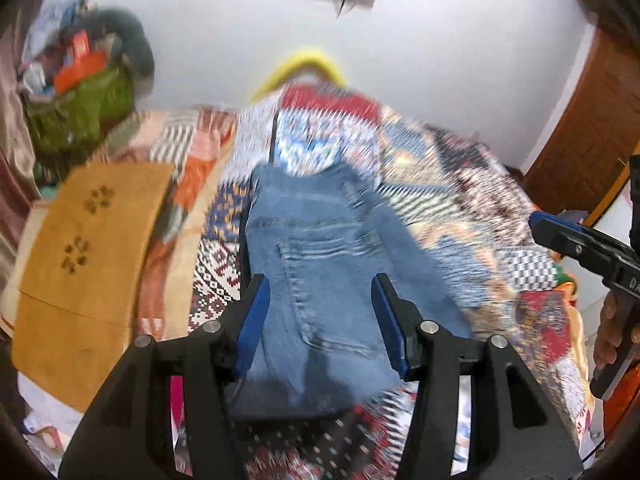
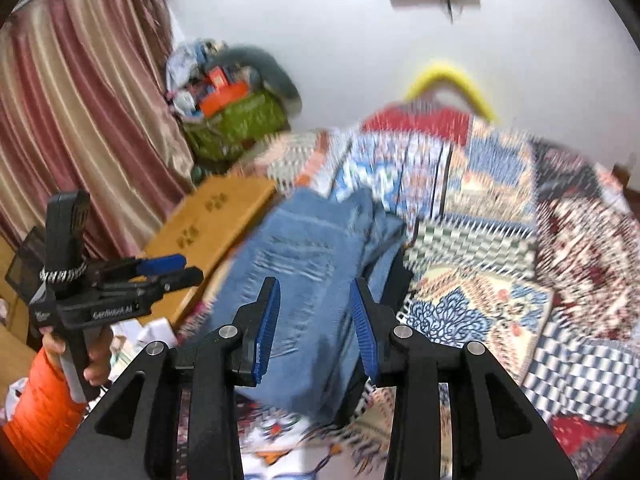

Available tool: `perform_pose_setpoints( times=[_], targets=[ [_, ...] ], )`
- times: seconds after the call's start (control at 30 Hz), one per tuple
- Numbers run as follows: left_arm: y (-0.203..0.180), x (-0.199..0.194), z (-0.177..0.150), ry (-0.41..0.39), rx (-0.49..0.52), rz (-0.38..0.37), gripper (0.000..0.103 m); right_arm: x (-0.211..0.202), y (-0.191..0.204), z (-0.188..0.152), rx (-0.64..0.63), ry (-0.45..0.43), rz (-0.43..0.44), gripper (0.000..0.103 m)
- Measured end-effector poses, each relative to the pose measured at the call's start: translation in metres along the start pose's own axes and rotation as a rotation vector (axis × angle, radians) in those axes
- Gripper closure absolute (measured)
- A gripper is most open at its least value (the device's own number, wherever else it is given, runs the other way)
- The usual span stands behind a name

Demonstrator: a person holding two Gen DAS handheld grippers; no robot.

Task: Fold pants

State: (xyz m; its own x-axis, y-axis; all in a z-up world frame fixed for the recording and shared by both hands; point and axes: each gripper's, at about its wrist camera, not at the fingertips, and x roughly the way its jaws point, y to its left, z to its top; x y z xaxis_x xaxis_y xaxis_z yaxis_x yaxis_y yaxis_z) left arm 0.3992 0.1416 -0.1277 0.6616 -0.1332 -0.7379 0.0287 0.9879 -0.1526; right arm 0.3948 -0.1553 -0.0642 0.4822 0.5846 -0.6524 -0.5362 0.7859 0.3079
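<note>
We see our left tongs spread wide with nothing between the blue pads, hovering over the pants, a pair of blue jeans lying just ahead of and beneath them on the patterned bedspread. A back pocket shows between the two fingers. Our right tongs are likewise parted with nothing gripped, and the jeans lie straight ahead of them too, bunched into a folded heap. Both views are blurred, so we cannot tell how neat the fold is. To the left of the left tongs sits a tan wooden board with paw-print marks, beside the bed. Farther left and beyond, a pile of clothes and bags rests against the white wall, next to a pink curtain. A yellow curved object shows past the bed's far end.
</note>
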Motion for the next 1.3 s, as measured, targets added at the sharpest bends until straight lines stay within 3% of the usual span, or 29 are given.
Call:
perform_pose_setpoints(
  times=[0.2, 0.43, 0.67, 0.77, 0.83, 0.9, 0.93, 1.1, 1.2, 1.3],
  targets=[
    [-0.042, -0.112, -0.013, -0.175, 0.048, 0.000, 0.051, -0.084, 0.049, 0.001, -0.058, -0.180, 0.022, 0.070],
    [-0.074, -0.219, -0.051, -0.376, 0.067, 0.004, 0.051, -0.162, 0.108, -0.032, -0.124, -0.369, 0.033, 0.070],
    [-0.101, -0.285, -0.097, -0.544, 0.092, 0.070, 0.050, -0.212, 0.146, -0.072, -0.184, -0.523, 0.020, 0.070],
    [-0.110, -0.298, -0.113, -0.597, 0.098, 0.109, 0.036, -0.223, 0.156, -0.082, -0.207, -0.561, -0.011, 0.070],
    [-0.113, -0.305, -0.121, -0.627, 0.088, 0.137, 0.024, -0.227, 0.160, -0.086, -0.213, -0.568, -0.024, 0.064],
    [-0.113, -0.307, -0.126, -0.631, 0.086, 0.138, 0.010, -0.229, 0.160, -0.089, -0.199, -0.575, -0.029, 0.041],
    [-0.113, -0.308, -0.128, -0.635, 0.081, 0.139, 0.004, -0.229, 0.159, -0.089, -0.193, -0.582, -0.032, 0.037],
    [-0.115, -0.314, -0.136, -0.644, 0.076, 0.159, 0.000, -0.229, 0.163, -0.088, -0.204, -0.595, -0.086, 0.013],
    [-0.116, -0.315, -0.141, -0.647, 0.081, 0.147, 0.000, -0.229, 0.166, -0.092, -0.206, -0.600, -0.123, 0.003],
    [-0.114, -0.318, -0.146, -0.656, 0.076, 0.144, 0.000, -0.232, 0.168, -0.097, -0.210, -0.620, -0.148, 0.000]
  ],
)
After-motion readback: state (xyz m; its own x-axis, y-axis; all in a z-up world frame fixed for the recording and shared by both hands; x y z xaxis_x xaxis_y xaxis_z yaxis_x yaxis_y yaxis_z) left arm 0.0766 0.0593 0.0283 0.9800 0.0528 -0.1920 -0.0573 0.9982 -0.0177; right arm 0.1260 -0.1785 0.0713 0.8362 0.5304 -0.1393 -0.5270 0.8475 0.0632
